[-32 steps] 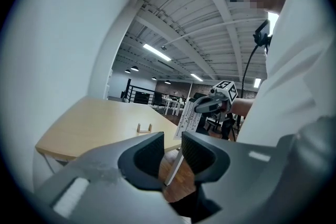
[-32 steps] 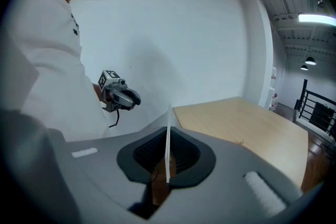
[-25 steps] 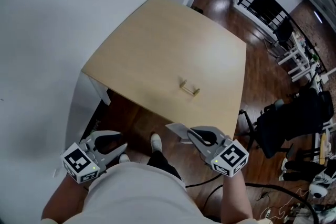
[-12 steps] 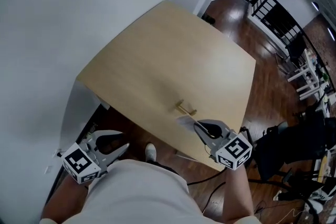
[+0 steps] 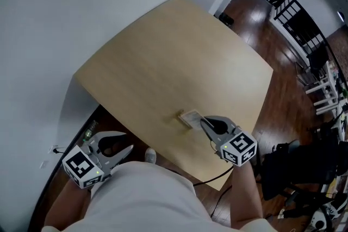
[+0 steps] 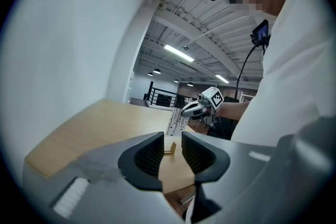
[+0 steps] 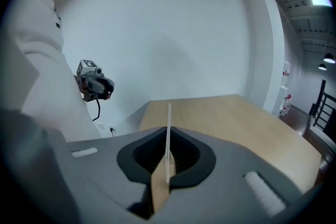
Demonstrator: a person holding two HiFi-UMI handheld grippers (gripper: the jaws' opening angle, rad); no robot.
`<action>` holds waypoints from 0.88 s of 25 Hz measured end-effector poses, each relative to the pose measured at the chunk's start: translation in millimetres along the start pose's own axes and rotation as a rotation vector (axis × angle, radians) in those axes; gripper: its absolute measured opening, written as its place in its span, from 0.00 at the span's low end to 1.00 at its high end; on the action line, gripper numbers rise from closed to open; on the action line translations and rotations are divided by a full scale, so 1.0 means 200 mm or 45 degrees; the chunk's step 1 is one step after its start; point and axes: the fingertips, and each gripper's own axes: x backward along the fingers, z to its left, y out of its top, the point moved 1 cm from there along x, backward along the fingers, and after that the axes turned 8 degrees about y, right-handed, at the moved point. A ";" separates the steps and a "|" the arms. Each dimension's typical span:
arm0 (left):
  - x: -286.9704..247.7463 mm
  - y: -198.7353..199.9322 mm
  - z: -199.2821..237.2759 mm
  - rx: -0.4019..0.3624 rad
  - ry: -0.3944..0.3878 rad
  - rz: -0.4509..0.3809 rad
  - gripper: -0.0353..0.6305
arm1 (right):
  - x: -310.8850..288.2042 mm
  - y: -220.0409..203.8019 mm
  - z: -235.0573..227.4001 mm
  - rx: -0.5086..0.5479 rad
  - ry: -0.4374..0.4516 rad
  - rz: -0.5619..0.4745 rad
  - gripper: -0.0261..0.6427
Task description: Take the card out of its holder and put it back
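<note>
A white card [image 5: 192, 116] is held on edge in my right gripper [image 5: 204, 121], which is shut on it over the near part of the wooden table [image 5: 174, 51]. The card's far end is at the small brass holder [image 5: 181, 117]; I cannot tell whether it touches the slot. In the right gripper view the card [image 7: 168, 128] stands edge-on between the pads. My left gripper [image 5: 126, 144] hangs open and empty off the table's near left edge. Its own view shows the holder [image 6: 170, 148] through the gap between its jaws, with the card [image 6: 176, 119] beyond.
A white wall [image 5: 65, 2] runs along the table's left side. Dark wood floor [image 5: 283, 89] lies to the right, with a black chair [image 5: 293, 168] and a cable [image 5: 217, 185] near the person. Railings and more furniture stand at the far right.
My right gripper has carried the card forward from the table's near edge to the holder. The left gripper has stayed by the person's side.
</note>
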 end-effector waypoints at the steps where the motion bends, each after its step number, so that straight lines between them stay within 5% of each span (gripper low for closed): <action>1: -0.02 0.00 0.00 0.005 0.012 0.004 0.22 | -0.01 -0.01 -0.04 -0.004 0.005 0.002 0.07; 22: -0.16 -0.02 0.01 0.057 0.127 0.106 0.22 | -0.17 -0.30 -0.31 -0.104 0.069 0.046 0.07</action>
